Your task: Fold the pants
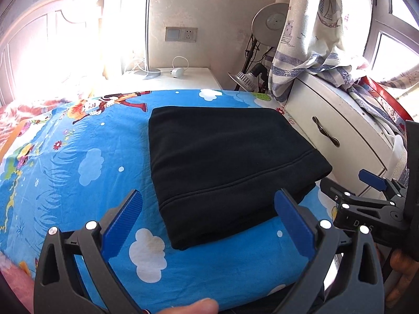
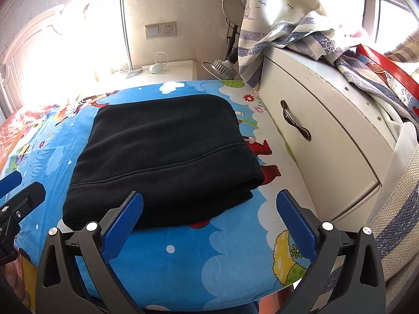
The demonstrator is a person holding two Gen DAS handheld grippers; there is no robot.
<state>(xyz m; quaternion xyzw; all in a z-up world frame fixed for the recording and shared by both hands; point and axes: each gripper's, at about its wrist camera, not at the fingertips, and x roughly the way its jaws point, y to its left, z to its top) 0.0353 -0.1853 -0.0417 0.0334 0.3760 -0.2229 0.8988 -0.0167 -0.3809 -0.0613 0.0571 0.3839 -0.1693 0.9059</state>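
While both tools hang above the near edge of the bed point(image 1: 65, 183), the left hand-held gripper point(image 1: 208, 225) has its blue pads spread wide with nothing between them, and a fingertip point(image 1: 188, 307) of the person shows at the bottom edge of its view. The right hand-held gripper point(image 2: 209, 223) is likewise spread, its pads clear of the cloth, and it appears at the right side of the left wrist view with the jaws apart. Just beyond the fingers lie the pants point(image 2: 162, 157), black and folded into a thick, roughly square bundle, resting flat on the bed's blue cartoon sheet point(image 2: 222, 256) with white clouds; a stitched hem runs across the top layer. The bundle sits toward the right part of the bed, near a white cabinet point(image 2: 327, 141) with a dark drawer handle, which stands just beside the mattress. A patterned curtain point(image 2: 282, 26) drapes over the cabinet's top. Further back, a white nightstand point(image 1: 183, 78) carries a small white charger and cable, and a lamp point(image 1: 272, 23) stands in the corner. A wall plate with a switch and socket point(image 1: 180, 34) is mounted on the far wall, and strong sunlight washes out the headboard at left.
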